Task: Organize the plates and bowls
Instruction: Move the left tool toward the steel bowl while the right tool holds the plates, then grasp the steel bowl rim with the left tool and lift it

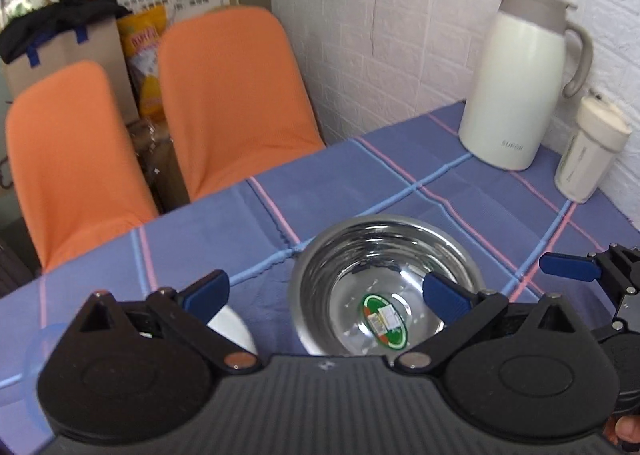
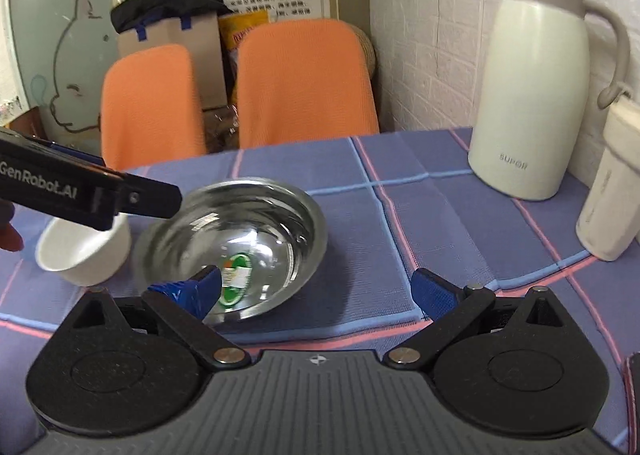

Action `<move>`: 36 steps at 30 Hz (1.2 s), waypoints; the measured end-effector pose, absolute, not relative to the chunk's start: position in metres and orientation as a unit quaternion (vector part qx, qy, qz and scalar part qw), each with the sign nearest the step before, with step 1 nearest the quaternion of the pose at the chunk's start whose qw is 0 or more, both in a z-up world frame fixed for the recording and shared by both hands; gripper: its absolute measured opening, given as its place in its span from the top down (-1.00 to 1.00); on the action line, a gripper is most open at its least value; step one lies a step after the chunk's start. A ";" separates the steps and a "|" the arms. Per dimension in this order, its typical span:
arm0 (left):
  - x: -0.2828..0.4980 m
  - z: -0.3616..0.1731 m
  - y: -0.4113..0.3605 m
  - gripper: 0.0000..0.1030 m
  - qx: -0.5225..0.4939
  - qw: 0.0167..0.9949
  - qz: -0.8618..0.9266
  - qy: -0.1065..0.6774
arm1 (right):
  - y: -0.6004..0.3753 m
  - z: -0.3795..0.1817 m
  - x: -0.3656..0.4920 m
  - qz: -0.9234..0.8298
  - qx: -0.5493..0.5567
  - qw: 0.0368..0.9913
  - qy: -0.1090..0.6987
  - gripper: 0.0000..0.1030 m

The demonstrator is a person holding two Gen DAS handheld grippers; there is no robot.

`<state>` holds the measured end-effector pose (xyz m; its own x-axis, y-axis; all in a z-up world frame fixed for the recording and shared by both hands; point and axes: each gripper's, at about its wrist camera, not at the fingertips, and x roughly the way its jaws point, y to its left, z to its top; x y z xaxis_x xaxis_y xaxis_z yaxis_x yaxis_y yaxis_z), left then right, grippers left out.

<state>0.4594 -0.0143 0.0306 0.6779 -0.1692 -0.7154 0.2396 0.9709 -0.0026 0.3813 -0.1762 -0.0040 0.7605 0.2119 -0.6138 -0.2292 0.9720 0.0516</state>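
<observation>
We hold left gripper (image 1: 326,297), jaws spread, over steel bowl (image 1: 384,279). Right gripper (image 2: 320,289), jaws spread, beside same bowl on blue plaid tablecloth (image 2: 440,223). White bowl (image 2: 86,251) touching steel bowl's left. Farther: white thermos jug (image 2: 536,95), orange chairs (image 2: 304,83).

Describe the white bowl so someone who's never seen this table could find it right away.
Start at the blue plaid tablecloth and find the shiny steel bowl with a green sticker inside. The white bowl sits just left of it. It is smaller, plain and matte, unlike the tall cream jug by the wall.
</observation>
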 end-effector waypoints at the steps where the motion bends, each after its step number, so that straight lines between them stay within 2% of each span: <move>1: 0.469 0.024 -0.016 -0.98 0.046 0.912 -0.107 0.394 | -0.176 -0.009 0.389 0.117 -0.011 0.936 0.333 -0.73; 7: 0.506 -0.011 -0.031 -0.72 0.063 0.896 -0.100 0.427 | -0.169 -0.030 0.417 0.124 -0.006 0.925 0.360 -0.73; 9: 0.512 -0.020 -0.031 -0.52 0.064 0.890 -0.102 0.441 | -0.163 -0.033 0.420 0.132 -0.012 0.922 0.364 -0.72; 11: 0.515 -0.028 -0.032 -0.41 0.063 0.883 -0.108 0.453 | -0.159 -0.035 0.418 0.135 -0.021 0.925 0.356 -0.72; 13: 0.514 -0.029 -0.032 -0.41 0.061 0.886 -0.110 0.447 | -0.157 -0.037 0.416 0.144 -0.020 0.926 0.348 -0.72; 15: 0.515 -0.027 -0.030 -0.17 0.052 0.883 -0.119 0.451 | -0.154 -0.037 0.412 0.154 -0.021 0.926 0.344 -0.71; 27: 0.508 -0.025 -0.038 -0.11 0.068 0.865 -0.157 0.472 | -0.138 -0.025 0.400 0.195 0.012 0.908 0.372 -0.71; 36: 0.478 -0.005 -0.034 -0.08 0.039 0.868 -0.169 0.466 | -0.137 -0.004 0.366 0.183 -0.003 0.921 0.343 -0.74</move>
